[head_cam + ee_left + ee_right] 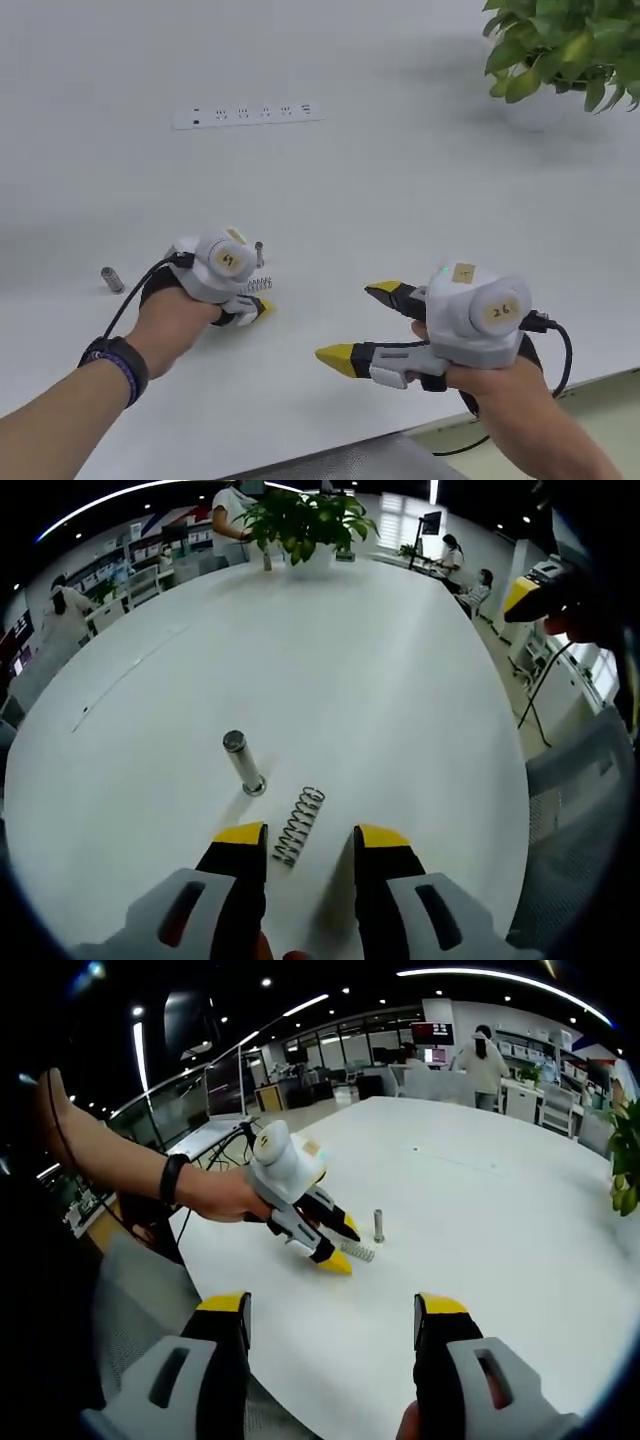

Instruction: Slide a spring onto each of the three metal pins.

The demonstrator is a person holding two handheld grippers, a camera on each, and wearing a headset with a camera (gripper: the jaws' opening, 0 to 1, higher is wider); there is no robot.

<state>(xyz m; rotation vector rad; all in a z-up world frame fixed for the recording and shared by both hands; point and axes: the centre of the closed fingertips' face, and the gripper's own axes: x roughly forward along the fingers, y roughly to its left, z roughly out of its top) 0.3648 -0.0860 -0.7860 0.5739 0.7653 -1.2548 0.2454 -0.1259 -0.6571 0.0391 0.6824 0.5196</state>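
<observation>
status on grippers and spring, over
Left gripper open, tips astride small silver coil spring lying on white table. Right gripper open, empty. Short silver metal pin upright beside spring, bare; nothing between them.

In the head view the left claw (250, 310) is mostly covered by its own body and the left hand (175, 322), with one yellow tip showing, and the near end of the spring (260, 284) is lost behind it. The plant (560, 45) is cut by the top and right edges. The lying pin (112, 280) at left is too small for detail.
</observation>
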